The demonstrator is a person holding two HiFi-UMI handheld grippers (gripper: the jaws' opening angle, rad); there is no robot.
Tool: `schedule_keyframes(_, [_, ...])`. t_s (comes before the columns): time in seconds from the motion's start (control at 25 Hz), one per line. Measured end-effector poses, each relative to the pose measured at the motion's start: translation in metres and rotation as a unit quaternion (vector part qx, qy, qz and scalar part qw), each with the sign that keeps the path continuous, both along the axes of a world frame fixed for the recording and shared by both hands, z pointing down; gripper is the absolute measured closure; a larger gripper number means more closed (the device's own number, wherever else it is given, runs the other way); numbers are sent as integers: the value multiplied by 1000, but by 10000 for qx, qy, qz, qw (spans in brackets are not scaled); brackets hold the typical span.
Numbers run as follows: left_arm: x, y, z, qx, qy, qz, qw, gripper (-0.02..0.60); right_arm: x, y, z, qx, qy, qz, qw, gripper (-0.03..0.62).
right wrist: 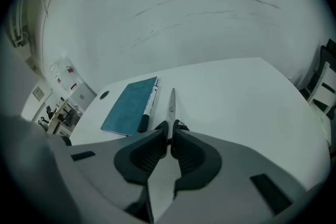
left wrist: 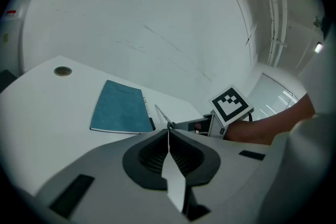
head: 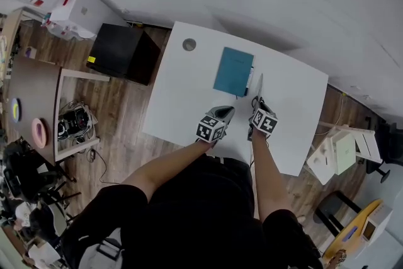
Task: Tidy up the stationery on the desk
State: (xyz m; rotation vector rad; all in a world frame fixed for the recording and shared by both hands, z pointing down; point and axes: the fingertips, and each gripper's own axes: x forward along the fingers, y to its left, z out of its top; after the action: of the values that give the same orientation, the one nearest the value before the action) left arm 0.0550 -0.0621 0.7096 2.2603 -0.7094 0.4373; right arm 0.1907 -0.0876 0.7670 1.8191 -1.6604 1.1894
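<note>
White desk (head: 182, 104); left claw (left wrist: 168, 131) clenched empty; right claw (right wrist: 170, 126) grips scissors (right wrist: 171, 104); right gripper view shows marker (right wrist: 149, 105) best.

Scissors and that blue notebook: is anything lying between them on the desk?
Yes. A marker pen lies along the notebook's near edge, right between it and the blades of the scissors, which are held by the right gripper.

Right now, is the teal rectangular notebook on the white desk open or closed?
Closed: the teal rectangular notebook lies flat with only its plain cover showing, and no inside pages are visible.
</note>
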Motion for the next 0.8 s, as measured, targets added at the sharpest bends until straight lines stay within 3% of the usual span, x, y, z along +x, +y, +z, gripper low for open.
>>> schedule_keyframes(0.4, [7, -20, 14, -163, -182, -76, 9997, 563, -3, -50, 17, -1, -133, -171, 9998, 514])
schedule_keyframes(0.6, [9, -15, 22, -352, -255, -159, 9989, 563, -6, -51, 23, -7, -14, -295, 9996, 513])
schedule_keyframes(0.8, [9, -19, 18, -291, -183, -118, 9993, 563, -14, -54, 24, -19, -5, -408, 9992, 513])
